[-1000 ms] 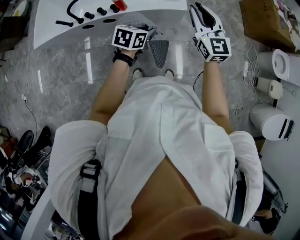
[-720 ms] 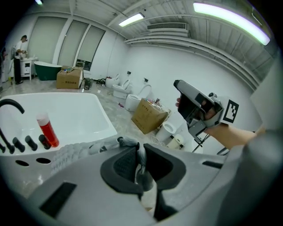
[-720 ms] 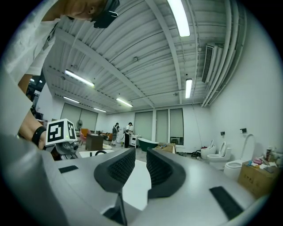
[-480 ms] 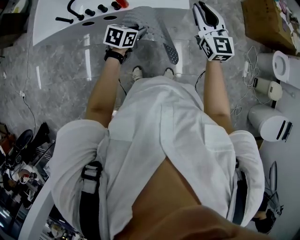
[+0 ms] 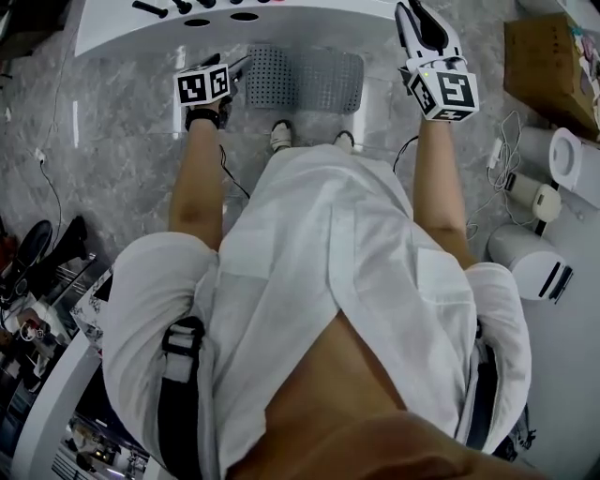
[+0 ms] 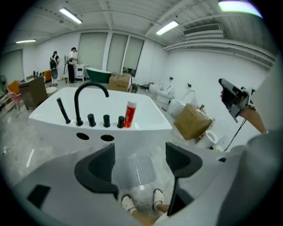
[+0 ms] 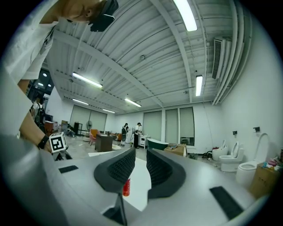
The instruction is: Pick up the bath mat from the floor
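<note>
The grey studded bath mat (image 5: 305,80) lies spread flat on the marble floor, between the person's feet (image 5: 281,138) and the white bathtub (image 5: 112,28). My left gripper (image 5: 240,69) hangs just off the mat's left edge. Its jaws have just been opening and now stand wide, with nothing between them. In the left gripper view, the mat (image 6: 135,170) shows on the floor through the gap of that gripper (image 6: 140,154). My right gripper (image 5: 419,17) is held up level at the mat's right. In its own view the right gripper (image 7: 140,170) shows a narrow gap, holding nothing.
The tub's rim carries a black faucet (image 6: 86,97), several black knobs and a red bottle (image 6: 129,114). A cardboard box (image 5: 553,56) and white toilets (image 5: 572,150) stand at the right with cables on the floor. Shoes and clutter (image 5: 28,253) sit at the left.
The mat hung bunched from my left gripper, swung outward, and now lies flat on the floor, let go. The left gripper moved left and lower with jaws open. The right gripper shifted slightly.
</note>
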A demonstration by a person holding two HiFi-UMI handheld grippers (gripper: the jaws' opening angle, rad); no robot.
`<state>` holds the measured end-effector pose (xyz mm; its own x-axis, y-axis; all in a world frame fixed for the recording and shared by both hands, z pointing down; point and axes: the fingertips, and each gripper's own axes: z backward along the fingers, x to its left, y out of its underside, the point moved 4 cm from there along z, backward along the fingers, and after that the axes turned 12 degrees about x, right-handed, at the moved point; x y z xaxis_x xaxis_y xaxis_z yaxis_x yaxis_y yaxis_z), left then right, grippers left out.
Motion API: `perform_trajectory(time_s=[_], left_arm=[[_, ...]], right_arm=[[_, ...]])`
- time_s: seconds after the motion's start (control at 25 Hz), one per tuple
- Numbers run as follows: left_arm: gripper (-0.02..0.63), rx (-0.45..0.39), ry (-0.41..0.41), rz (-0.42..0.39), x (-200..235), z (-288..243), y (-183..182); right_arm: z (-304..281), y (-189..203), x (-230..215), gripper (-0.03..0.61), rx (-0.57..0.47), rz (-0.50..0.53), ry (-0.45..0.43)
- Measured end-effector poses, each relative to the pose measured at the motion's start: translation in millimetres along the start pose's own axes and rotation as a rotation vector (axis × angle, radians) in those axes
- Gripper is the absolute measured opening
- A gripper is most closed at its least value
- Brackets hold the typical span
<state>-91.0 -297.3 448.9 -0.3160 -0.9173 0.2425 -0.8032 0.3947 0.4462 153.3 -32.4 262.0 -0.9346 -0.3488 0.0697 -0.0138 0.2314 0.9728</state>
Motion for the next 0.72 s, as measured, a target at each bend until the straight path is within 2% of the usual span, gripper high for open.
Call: perform_trajectory(time_s=[0.2,0.4,0.44,0.52,0.6,0.72], left_arm=[[0.362,-0.214,0.031,-0.023,-6.6,42.3,-50.5],[0.345,-0.368,0.109,-0.132,-40.3,77.3,-94.8],[0.326,-0.407,0.119,-0.156,-46.6,84.4,-102.6],[0.242,-0.495,0.121,-0.195,-56.4,97.4,-117.2],[0.177,-0.581,0.099,-0.206,-61.4,104.8,-129.2],[0.038,-0.692,0.061,-0.221,-69.2,111.5,-142.6]], right_arm=[[-8.2,-8.9,9.6,0.097,-0.01,0.009,-0.024],[-13.5,-19.1,17.1,0.097,-0.019,0.018,-0.03],[-13.6,-20.9,17.3,0.097,-0.021,0.019,-0.03],[-11.7,-24.7,16.4,0.097,-0.026,0.025,-0.027],[-8.7,-27.5,15.5,0.097,-0.026,0.04,-0.024],[-4.2,-29.5,14.0,0.086,-0.027,0.073,-0.022]])
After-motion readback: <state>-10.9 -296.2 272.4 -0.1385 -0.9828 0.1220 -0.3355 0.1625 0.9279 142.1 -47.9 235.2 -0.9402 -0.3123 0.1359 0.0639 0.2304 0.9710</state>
